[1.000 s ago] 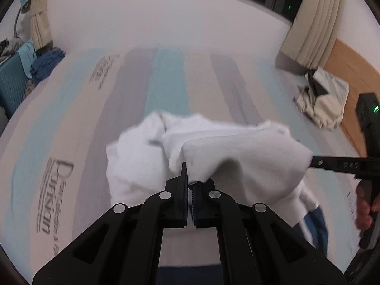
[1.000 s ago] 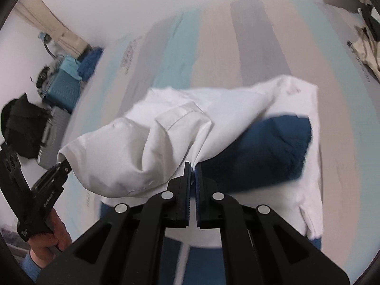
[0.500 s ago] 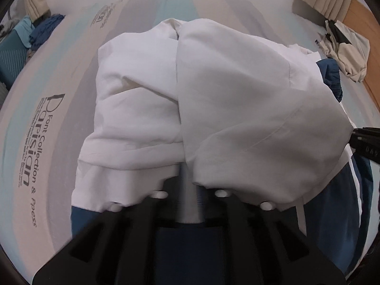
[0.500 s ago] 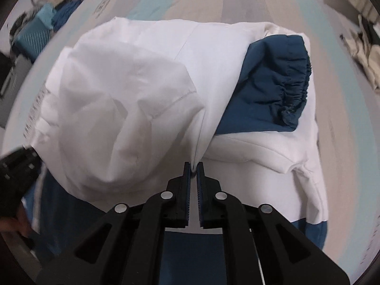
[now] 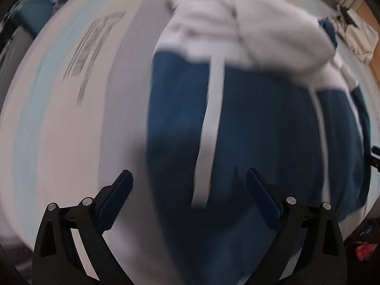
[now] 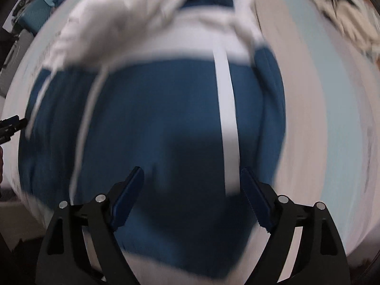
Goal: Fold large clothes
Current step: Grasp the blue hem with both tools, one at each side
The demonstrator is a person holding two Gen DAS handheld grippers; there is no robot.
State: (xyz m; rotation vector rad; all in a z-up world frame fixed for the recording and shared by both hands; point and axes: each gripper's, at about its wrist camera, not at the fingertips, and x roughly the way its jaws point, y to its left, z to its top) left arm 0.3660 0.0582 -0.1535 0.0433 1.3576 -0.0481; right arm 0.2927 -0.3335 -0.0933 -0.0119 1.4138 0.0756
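A large blue and white jacket (image 5: 261, 123) lies on the striped bed, its white hood and sleeves folded over its far end (image 5: 237, 23). It also fills the right wrist view (image 6: 154, 130). A white strip (image 5: 211, 118) runs down the blue part. My left gripper (image 5: 188, 178) is open and empty above the jacket's near left part. My right gripper (image 6: 192, 175) is open and empty above the near blue part. Both views are motion blurred.
The striped bed sheet (image 5: 71, 118) with printed lettering spreads to the left. A beige garment (image 5: 356, 35) lies at the far right. Blue items and a teal case (image 6: 40, 7) sit beyond the bed's far left.
Both grippers have let go of the white hood and opened. They have pulled back toward the near end of the jacket, and the hood now lies folded on the jacket.
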